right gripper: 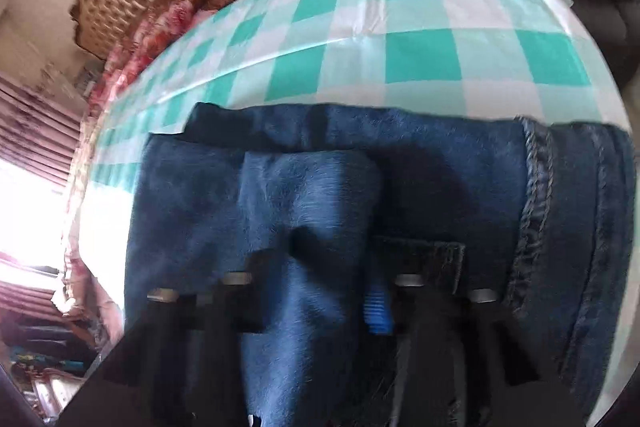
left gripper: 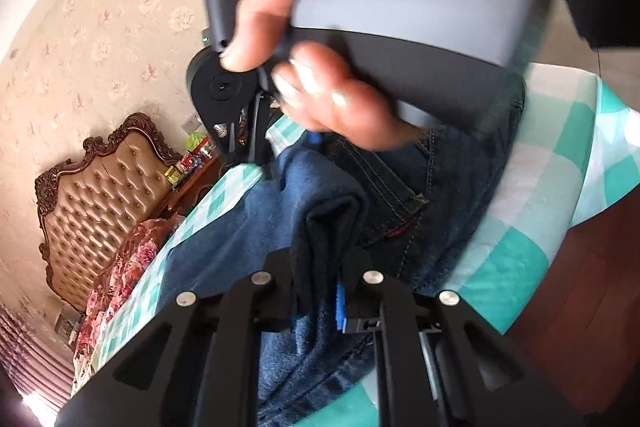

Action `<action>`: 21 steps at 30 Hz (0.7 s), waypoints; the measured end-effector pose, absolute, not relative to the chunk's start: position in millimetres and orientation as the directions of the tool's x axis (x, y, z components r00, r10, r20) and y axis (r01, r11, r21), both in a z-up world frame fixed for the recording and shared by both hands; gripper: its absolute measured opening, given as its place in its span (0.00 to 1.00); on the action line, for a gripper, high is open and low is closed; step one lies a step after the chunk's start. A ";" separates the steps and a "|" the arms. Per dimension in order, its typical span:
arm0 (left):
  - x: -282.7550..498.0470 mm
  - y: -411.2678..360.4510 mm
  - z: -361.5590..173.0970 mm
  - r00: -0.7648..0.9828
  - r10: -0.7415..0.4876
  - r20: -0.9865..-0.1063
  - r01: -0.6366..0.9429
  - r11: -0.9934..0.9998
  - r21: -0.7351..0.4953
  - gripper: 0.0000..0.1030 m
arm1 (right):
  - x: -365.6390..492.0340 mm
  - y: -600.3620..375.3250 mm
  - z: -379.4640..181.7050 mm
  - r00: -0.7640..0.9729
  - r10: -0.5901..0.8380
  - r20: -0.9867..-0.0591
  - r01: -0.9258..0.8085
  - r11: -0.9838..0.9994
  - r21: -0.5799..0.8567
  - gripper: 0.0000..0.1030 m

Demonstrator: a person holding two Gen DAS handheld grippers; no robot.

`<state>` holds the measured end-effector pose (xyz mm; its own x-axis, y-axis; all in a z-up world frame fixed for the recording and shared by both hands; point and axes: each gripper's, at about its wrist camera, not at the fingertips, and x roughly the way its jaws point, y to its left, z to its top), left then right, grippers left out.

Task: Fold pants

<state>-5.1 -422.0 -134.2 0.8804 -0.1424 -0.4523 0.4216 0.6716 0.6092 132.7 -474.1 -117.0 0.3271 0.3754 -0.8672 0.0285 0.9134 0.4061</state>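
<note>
Denim, dark blue: the jeans (left gripper: 340, 211) lie across the middle of the left view on a green-and-white checked cloth (left gripper: 532, 195), back pocket toward the centre right. In the right view they fill the lower half of the frame, cloth (right gripper: 400, 27) bare above.

Left gripper (left gripper: 320, 283), bottom centre: I have it closed on a bunched ridge of jeans, the fabric rising between the jaws.

Right gripper (right gripper: 316, 291), bottom centre of its own view: closed likewise on a raised fold of jeans (right gripper: 312, 187). In the left view its grey-and-black body and my hand (left gripper: 340, 39) sit at upper centre.

Step in hand, as I judge it: carrying a fold over. To do it well I would keep both pinches level, move them together, and lay the edge square on the layer below before letting go. The blur suggests going slower.

Background: tufted headboard (left gripper: 100, 195), left edge.
</note>
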 end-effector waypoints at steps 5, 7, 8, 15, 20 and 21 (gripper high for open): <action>-18.5 -430.3 -102.2 0.917 -0.144 -0.373 0.363 0.691 0.625 0.11 | 120.3 -474.0 -59.7 0.425 0.406 -0.809 -0.075 0.906 0.416 0.11; -23.3 -442.0 -84.2 0.926 -0.168 -0.337 0.354 0.694 0.627 0.11 | 114.0 -489.1 -34.2 0.471 0.420 -0.776 -0.084 0.896 0.435 0.11; -25.2 -452.2 -75.8 0.926 -0.191 -0.324 0.362 0.691 0.626 0.11 | 110.7 -499.3 -25.3 0.488 0.422 -0.764 -0.082 0.894 0.441 0.11; -32.2 -534.7 -113.9 0.887 -0.267 -0.377 0.460 0.582 0.671 0.11 | 108.4 -582.1 -63.0 0.453 0.353 -0.818 0.044 0.908 0.416 0.11; -31.1 -547.4 -148.6 0.864 -0.253 -0.435 0.500 0.528 0.687 0.11 | 110.3 -597.6 -110.8 0.430 0.378 -0.820 0.089 0.886 0.455 0.11; -29.3 -546.9 -146.2 0.864 -0.253 -0.436 0.500 0.531 0.683 0.11 | 109.6 -596.9 -107.7 0.433 0.373 -0.820 0.083 0.890 0.449 0.11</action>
